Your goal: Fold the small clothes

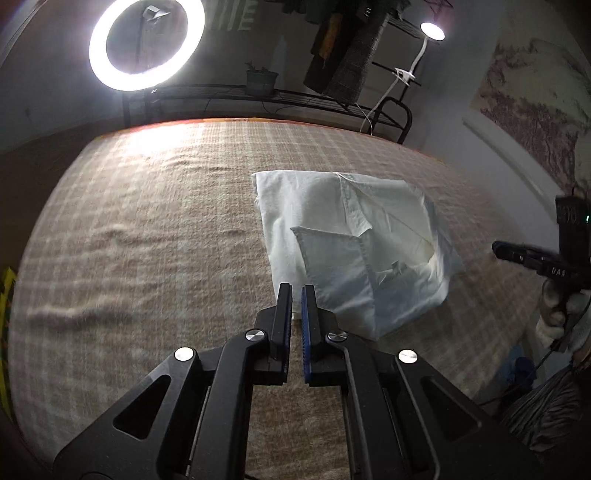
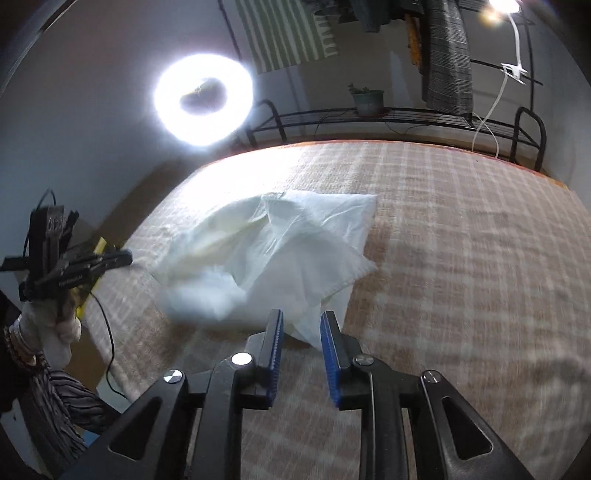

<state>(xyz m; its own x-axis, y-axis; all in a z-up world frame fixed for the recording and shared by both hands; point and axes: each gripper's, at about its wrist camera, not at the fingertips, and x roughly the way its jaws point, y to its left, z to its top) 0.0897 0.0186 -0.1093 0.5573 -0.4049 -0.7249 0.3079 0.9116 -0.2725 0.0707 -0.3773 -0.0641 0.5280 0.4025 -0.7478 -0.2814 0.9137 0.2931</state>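
Blue-padded fingers (image 1: 307, 314) of the left gripper (image 1: 296, 291) stand with only a narrow gap between them and nothing clamped there, hovering just off the near-left corner of a white shirt (image 1: 351, 236) that lies partly folded on a checked tan blanket (image 1: 147, 221). The right gripper (image 2: 301, 319) has its fingers set wider apart, likewise empty, its tips poised at the near edge of the same garment, where a loose corner of cloth trails toward the gap without being pinched. The shirt sits right of centre in the left wrist view, well back from the bed's far edge, with a pocket or cuff panel and a seamed placket uppermost; from the right wrist view it reads as a rumpled, puffed heap with several layers overlapping unevenly. The cloth looks thin, light and limp, likely to sag and slide over itself when lifted, so a single-layer pinch could let the lower folds fall open. The better hold is probably at the stitched hems and the two near corners, where the fabric is doubled and firmer, one gripper at each. The blanket's nap may drag on the cloth and help keep it in place. Beyond the bed stand a ring light (image 1: 146, 44), a metal rack (image 1: 280, 98) with a potted plant (image 1: 261, 79), and a clip lamp (image 1: 432, 31).
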